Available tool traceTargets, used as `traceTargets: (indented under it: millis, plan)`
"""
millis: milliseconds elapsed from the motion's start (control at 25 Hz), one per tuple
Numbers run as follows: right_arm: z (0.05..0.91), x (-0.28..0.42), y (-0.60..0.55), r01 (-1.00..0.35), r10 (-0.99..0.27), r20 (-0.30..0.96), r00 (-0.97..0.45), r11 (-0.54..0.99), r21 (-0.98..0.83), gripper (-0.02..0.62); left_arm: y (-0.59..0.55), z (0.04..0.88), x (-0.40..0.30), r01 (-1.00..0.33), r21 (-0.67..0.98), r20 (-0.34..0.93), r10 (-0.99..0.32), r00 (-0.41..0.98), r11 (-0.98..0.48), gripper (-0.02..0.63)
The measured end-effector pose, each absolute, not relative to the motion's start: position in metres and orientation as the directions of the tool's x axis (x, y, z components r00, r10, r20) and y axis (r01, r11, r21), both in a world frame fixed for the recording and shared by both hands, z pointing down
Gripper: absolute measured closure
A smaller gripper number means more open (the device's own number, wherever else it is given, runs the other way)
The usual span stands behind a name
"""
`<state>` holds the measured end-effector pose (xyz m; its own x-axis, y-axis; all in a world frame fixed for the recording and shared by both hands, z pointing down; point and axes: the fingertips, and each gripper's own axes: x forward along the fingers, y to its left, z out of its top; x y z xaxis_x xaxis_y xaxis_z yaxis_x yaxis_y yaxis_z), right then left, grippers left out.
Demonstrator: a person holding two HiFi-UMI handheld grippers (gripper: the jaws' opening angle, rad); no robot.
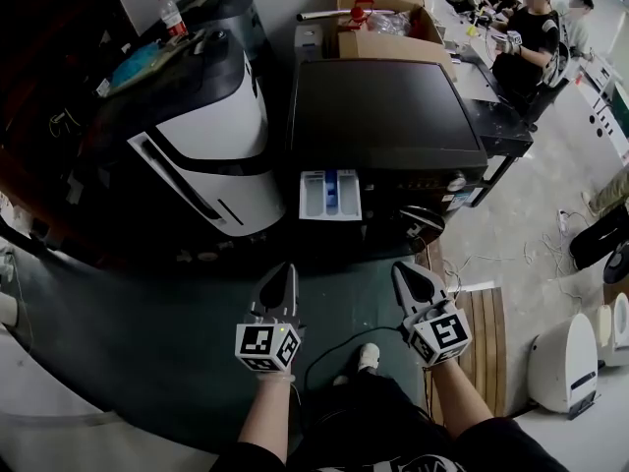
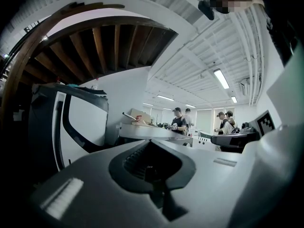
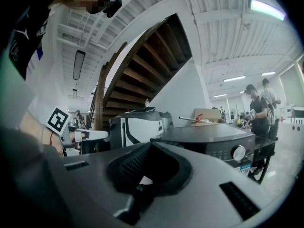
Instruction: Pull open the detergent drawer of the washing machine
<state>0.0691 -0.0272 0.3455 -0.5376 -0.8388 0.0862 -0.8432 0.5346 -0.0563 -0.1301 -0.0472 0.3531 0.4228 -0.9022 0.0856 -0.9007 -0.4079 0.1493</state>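
Head view: the detergent drawer [image 1: 329, 195] stands pulled out of the washing machine [image 1: 378, 116] at its upper left front, compartments exposed, so the pull appears complete. Left tool [image 1: 282, 275] and right tool [image 1: 408, 273] hover well short of it, each pressed together and empty. Any further pull should probably run straight and level along the drawer's slide. The white appliance [image 1: 211, 141] crowds the drawer's left side. Open floor [image 1: 177, 332] lies between tools and machine, crossed by a cable [image 1: 324, 352].

Washer [image 1: 383, 116] front mostly hiding under its top, drawer [image 1: 329, 195] contents too small to tell, forearms [image 1: 270, 416] running off the edge.
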Motion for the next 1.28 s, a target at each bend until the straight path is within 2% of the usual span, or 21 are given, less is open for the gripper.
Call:
traceTargets:
  millis: [640,1280]
  plan:
    - [0.324,0.072,-0.026,-0.844,-0.842,0.066,-0.536,0.535,-0.041,0.583,-0.04,0.331,-0.131,-0.915,0.074,0.079,-0.913,0.401,-0.396,0.597]
    - [0.312,0.072,-0.025,-0.84,-0.839,0.045,-0.542,0.541,-0.038,0.583,-0.029,0.326,-0.141,-0.928,0.077,0.084,-0.926,0.369,-0.363,0.597]
